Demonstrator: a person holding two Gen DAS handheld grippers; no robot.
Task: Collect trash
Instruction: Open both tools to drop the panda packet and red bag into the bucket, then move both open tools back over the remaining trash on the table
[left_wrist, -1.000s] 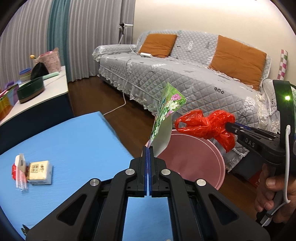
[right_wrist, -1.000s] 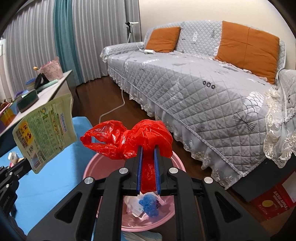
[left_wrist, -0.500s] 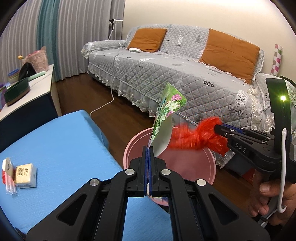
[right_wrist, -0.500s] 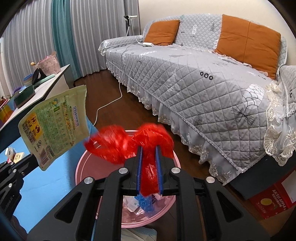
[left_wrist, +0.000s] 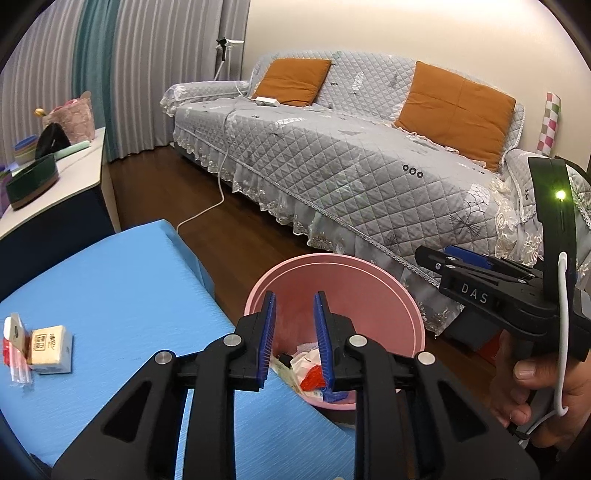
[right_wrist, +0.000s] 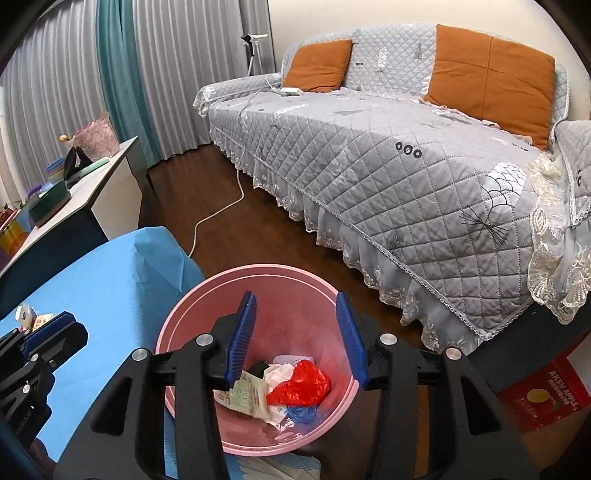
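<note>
Jaws of your left gripper (left_wrist: 294, 312) and right gripper (right_wrist: 296, 314) released above pink bin (right_wrist: 192, 317), lower centre, holding red bag (right_wrist: 303, 382).

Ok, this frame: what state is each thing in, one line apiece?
left gripper: open, empty, over the bin.
right gripper: open, empty, over the bin.
pink bin: upright on the floor, holding trash.
red bag: crumpled, lying in the bin.
green packet: lying in the bin.
small box: lying on the blue table.
</note>
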